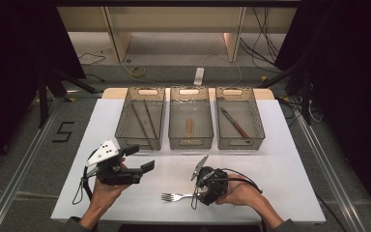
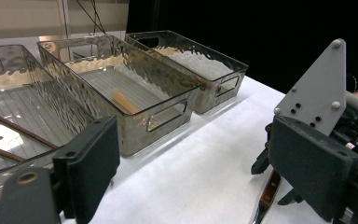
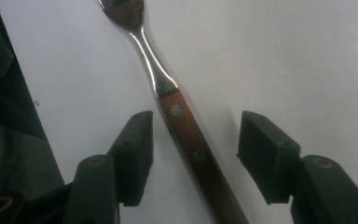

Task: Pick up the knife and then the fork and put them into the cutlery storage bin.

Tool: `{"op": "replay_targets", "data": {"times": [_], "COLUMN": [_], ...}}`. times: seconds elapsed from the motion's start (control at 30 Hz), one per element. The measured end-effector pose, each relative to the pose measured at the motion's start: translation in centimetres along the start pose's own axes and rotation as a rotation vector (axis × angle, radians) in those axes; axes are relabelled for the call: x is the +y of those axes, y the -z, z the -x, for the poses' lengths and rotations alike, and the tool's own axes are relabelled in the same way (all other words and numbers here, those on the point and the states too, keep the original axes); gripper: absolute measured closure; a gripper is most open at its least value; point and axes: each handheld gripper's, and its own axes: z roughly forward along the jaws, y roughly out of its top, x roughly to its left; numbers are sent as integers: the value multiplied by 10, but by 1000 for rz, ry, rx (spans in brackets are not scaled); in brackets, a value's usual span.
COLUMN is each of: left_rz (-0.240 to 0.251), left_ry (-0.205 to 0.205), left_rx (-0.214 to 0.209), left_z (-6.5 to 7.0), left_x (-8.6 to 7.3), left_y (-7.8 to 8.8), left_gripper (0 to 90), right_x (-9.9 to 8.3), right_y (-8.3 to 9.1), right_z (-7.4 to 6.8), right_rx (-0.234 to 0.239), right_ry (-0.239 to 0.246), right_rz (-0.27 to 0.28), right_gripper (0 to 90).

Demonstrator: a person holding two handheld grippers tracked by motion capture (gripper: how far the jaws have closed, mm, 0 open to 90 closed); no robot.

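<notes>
A fork [image 1: 174, 197] with a brown wooden handle and steel tines lies on the white table cover near the front edge. My right gripper [image 1: 196, 195] points down over its handle. In the right gripper view the fork [image 3: 186, 135] runs between the two jaws of the right gripper [image 3: 196, 128], which is open, its pads clear of the handle on both sides. My left gripper [image 1: 140, 158] is held above the table to the left, open and empty. In the left gripper view the left gripper [image 2: 200, 168] faces the trays, and the fork's handle [image 2: 269, 189] shows at lower right.
Three clear plastic trays stand in a row at the back. The left tray [image 1: 140, 143] holds two thin brown sticks. The middle tray [image 1: 191, 143] holds a short orange-brown piece. The right tray [image 1: 241, 143] holds a wooden-handled utensil. The white cover [image 1: 280, 169] ends close behind the hands.
</notes>
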Motion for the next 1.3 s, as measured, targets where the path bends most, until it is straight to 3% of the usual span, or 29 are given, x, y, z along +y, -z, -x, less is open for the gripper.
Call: {"op": "replay_targets", "data": {"times": [0.3,0.63,0.8,1.3], "left_rz": [1,-4,-2,-2], "left_ry": [1,-1,2,-6], "left_rx": [-2,-2,-2,-2], "left_z": [0,0,0,0], "left_x": [0,0,0,0], "left_y": [0,0,0,0], "left_gripper": [161,161,161,162], "right_x": [1,2,3,6], "right_y": [-4,-5,-6,-5], "right_z": [-3,-5,-7,-9], "right_rx": [5,-10,-11,3], "right_ry": [-11,35,7,44], "right_rz": [-35,-49,-48,-81], "right_gripper": [538,601,643,751]}}
